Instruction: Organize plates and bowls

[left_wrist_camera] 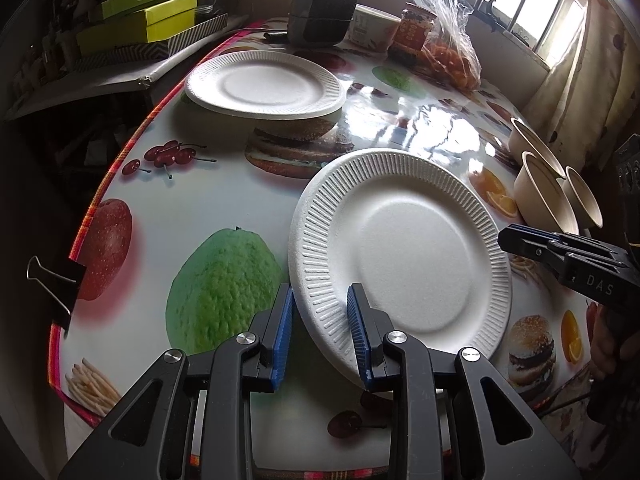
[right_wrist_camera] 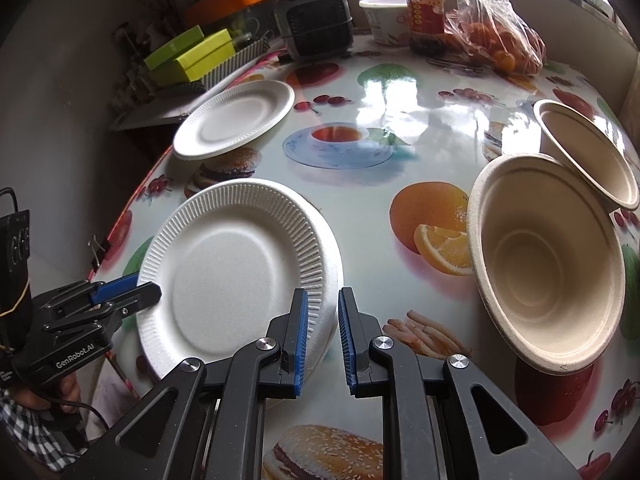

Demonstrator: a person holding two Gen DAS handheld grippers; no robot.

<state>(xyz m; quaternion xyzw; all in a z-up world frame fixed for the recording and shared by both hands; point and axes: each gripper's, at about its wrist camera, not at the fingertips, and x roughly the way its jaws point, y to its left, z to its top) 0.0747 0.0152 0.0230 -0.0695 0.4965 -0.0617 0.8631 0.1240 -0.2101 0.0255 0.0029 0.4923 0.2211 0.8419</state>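
Two white paper plates lie on the table: the near plate sits close to both grippers, and the far plate rests well apart near the table's left edge. Three tan bowls stand at the right in the left wrist view; the right wrist view shows a big bowl with another bowl just behind it.

The left gripper has its blue pads on either side of the near plate's ribbed rim and holds it, the plate tilting. The right gripper is closed almost fully with nothing between its pads, just beside the same plate's opposite rim.

The table wears a glossy cloth printed with fruit and burgers. Behind stand a small heater, a jar, a bagged heap of oranges and green boxes; barred windows light the room.
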